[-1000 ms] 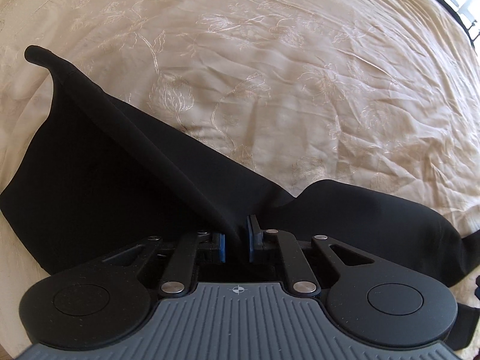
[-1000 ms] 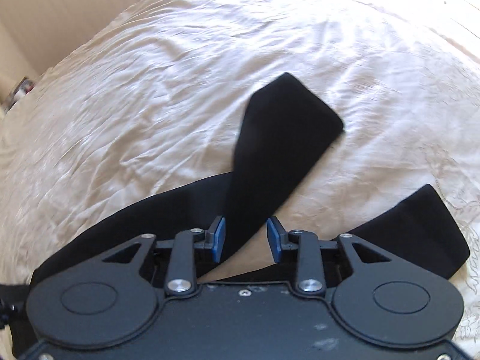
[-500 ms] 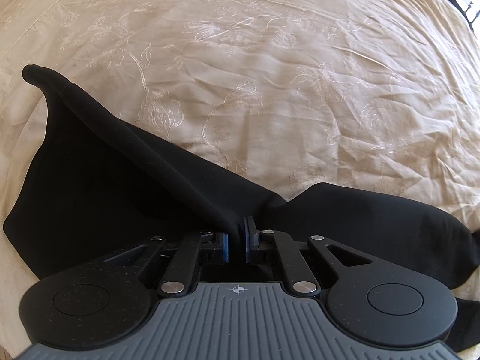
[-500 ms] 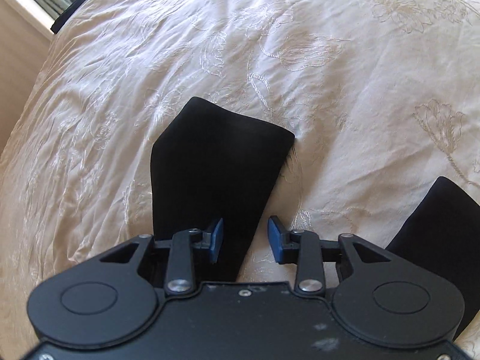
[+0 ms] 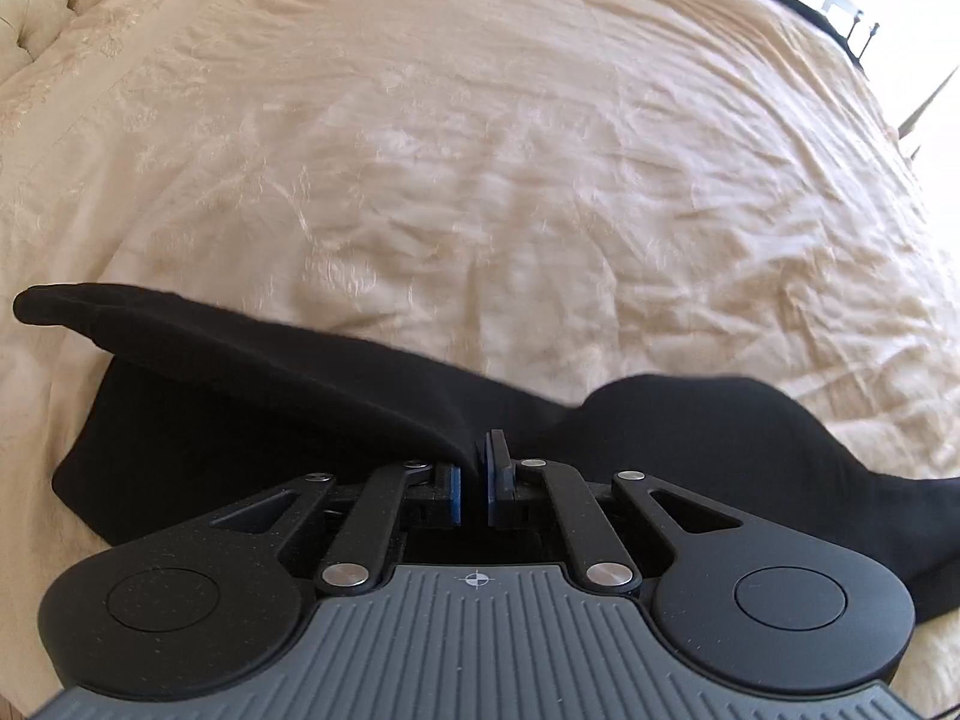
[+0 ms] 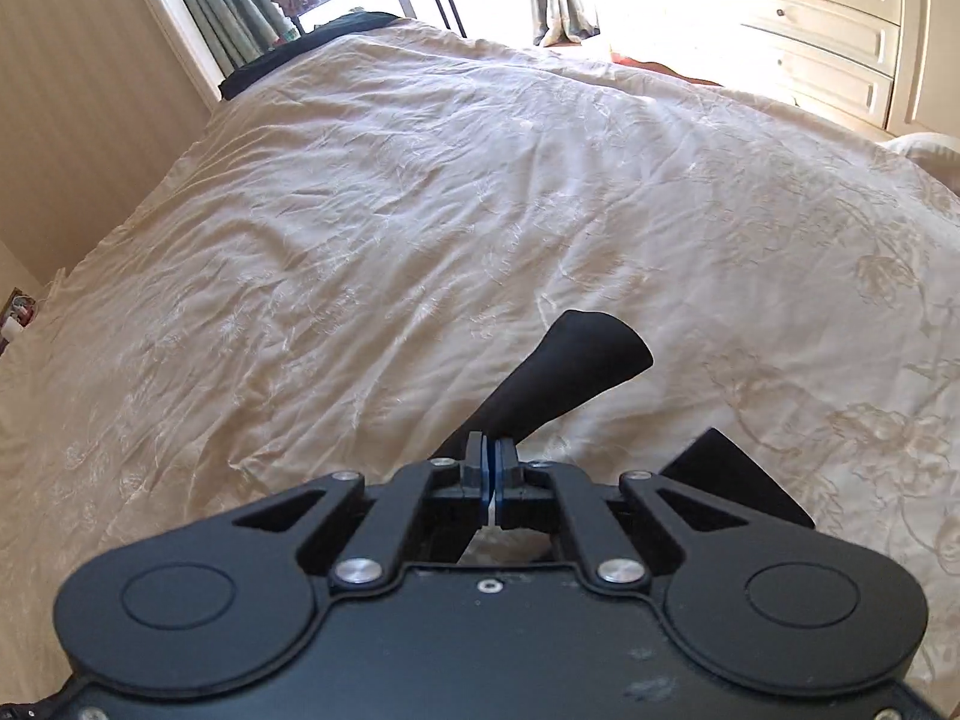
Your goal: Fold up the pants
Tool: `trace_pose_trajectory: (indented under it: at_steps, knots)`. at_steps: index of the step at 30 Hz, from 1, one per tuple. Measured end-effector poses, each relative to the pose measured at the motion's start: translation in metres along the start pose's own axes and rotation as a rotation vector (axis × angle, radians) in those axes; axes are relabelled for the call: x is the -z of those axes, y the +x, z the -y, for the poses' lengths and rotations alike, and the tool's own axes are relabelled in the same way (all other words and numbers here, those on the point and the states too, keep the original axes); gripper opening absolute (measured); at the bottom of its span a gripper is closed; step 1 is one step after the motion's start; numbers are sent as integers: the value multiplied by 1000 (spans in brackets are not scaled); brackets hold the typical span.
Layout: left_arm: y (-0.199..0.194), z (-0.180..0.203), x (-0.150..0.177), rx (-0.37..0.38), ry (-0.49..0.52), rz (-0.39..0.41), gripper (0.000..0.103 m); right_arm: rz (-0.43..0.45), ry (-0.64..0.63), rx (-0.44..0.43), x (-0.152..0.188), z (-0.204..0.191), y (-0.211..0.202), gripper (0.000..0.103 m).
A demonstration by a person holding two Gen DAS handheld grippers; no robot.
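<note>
The black pants [image 5: 252, 420] lie on the cream bedspread [image 5: 510, 180], at its near edge. The left gripper [image 5: 474, 468] is clenched on a ridge of the pants' cloth, which rises from the bedspread to its blue pads [image 5: 454, 489]; more black cloth spreads on the bedspread to either side of it. The right gripper [image 6: 491, 468] is clamped on another part of the pants [image 6: 564, 372], lifted clear of the bedspread [image 6: 420, 210], with the cloth flaring out beyond the pinched fingertips. A second dark flap lies on the bedspread just to the right of this gripper.
</note>
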State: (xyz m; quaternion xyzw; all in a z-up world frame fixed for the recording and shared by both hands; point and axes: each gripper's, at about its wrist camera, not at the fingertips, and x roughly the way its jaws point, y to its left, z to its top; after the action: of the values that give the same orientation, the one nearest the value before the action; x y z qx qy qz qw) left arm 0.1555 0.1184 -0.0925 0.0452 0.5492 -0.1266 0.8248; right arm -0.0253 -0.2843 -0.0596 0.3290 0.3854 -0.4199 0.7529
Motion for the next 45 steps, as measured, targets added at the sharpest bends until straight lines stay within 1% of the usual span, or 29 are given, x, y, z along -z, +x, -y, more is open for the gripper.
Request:
trace_pose_trajectory:
  at_steps: [2, 4, 6, 9, 10, 14, 18, 20, 23, 27, 30, 32, 35, 36, 38, 40, 41, 45]
  knots:
    - [18, -6, 22, 2, -6, -89, 7, -69, 7, 63, 24, 16, 10, 3]
    - [33, -9, 41, -6, 16, -149, 7, -106, -8, 110, 42, 24, 21, 3]
    - [42, -9, 55, -12, 37, -174, 7, -121, -10, 134, 54, 35, 27, 3]
    - [43, -10, 59, -3, 62, -149, 7, -104, 1, 134, 61, 42, 19, 3]
    - [43, -11, 58, 3, 59, -144, 7, -95, -4, 134, 61, 41, 22, 3]
    - [41, -13, 54, 24, 25, -130, 7, -57, -49, 139, 59, 46, 10, 3]
    - [39, -7, 59, 10, 19, -115, 7, -37, -85, 151, 50, 53, 7, 3]
    - [38, -3, 63, 6, 15, -109, 7, -46, -59, 165, 44, 65, 13, 3]
    - [37, 0, 67, -7, -5, -95, 7, -89, -22, 144, 41, 85, 19, 3]
    - [33, -3, 69, -2, -58, -57, 7, -93, -95, 121, 44, 89, 22, 3]
    - [27, -2, 72, -1, -83, -32, 7, -76, -94, 102, 41, 94, 23, 3]
    - [27, 3, 76, -23, -72, -37, 8, -77, -82, 93, 39, 101, 25, 3]
    - [26, 7, 82, -56, -71, -74, 9, -119, -97, 101, 42, 107, 33, 3]
    - [25, 7, 83, -61, -79, -77, 11, -128, -104, 105, 44, 109, 35, 4]
    - [18, 6, 86, -64, -100, -73, 13, -143, -109, 103, 45, 112, 36, 7]
    - [11, 3, 88, -68, -112, -78, 20, -148, -112, 98, 46, 114, 34, 9]
    - [9, 3, 89, -71, -114, -82, 23, -150, -115, 94, 48, 114, 34, 13]
    - [-7, 2, 99, -99, -71, -68, 23, -147, -140, 78, 50, 113, 29, 21]
